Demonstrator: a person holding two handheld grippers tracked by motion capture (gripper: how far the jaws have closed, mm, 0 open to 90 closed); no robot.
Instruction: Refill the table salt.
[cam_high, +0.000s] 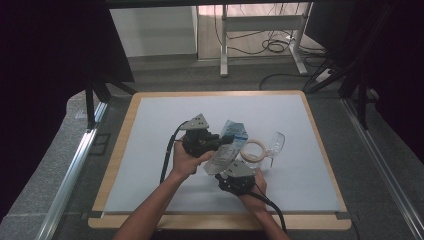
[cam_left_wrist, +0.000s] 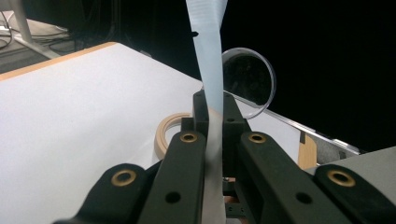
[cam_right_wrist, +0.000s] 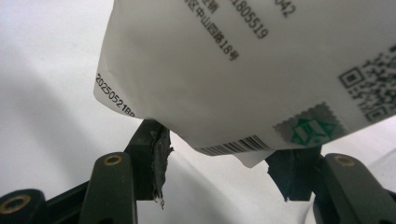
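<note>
Left gripper (cam_left_wrist: 212, 121) jaws clamp the pouch (cam_left_wrist: 210, 70) edge between them; right gripper (cam_right_wrist: 224, 163) jaws stand apart beneath its corner, likely to take hold.

A table (cam_high: 115, 165) with a light wooden rim carries a pale grey-white mat (cam_high: 160, 120) that covers nearly all of its top, leaving the wood bare as a narrow border on every side. Right of the mat's middle lies a roll of beige tape (cam_high: 253, 148), flat on its side. Just beside it, to the right, a clear round plastic lid (cam_high: 276, 142) stands tilted up, its lower edge on the mat.
</note>
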